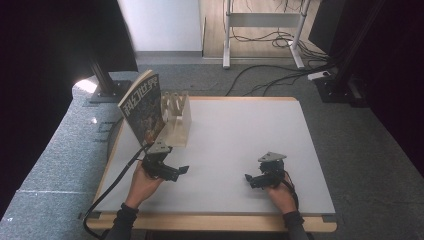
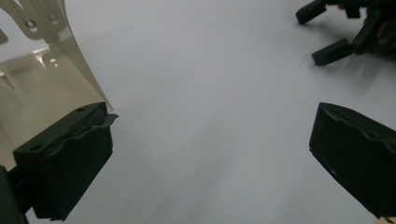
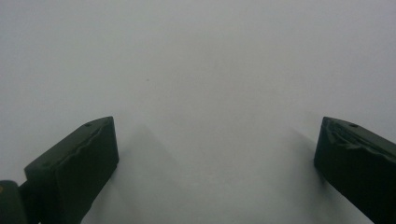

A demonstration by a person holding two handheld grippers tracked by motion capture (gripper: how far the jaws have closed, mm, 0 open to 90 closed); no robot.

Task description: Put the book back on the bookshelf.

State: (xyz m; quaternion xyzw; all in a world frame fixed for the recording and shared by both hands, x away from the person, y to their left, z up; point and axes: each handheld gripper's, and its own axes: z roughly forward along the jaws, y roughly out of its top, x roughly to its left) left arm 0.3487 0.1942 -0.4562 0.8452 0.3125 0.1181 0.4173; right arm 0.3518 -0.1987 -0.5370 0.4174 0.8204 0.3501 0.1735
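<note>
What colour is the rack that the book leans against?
The rack is pale translucent beige, clearest in the left gripper view; the book leans on its left.

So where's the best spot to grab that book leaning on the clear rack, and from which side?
Probably the book's free top edge, near the upper corner that sticks up above the clear rack. It stands tilted, cover facing the person, its lower part against the rack. The left hand-held gripper, jaws open, is closest, so come from above with one jaw on the cover and one behind.

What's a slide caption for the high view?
Both open tongs, left and right, rest on the white table near a magazine leaning in its clear rack.
</note>
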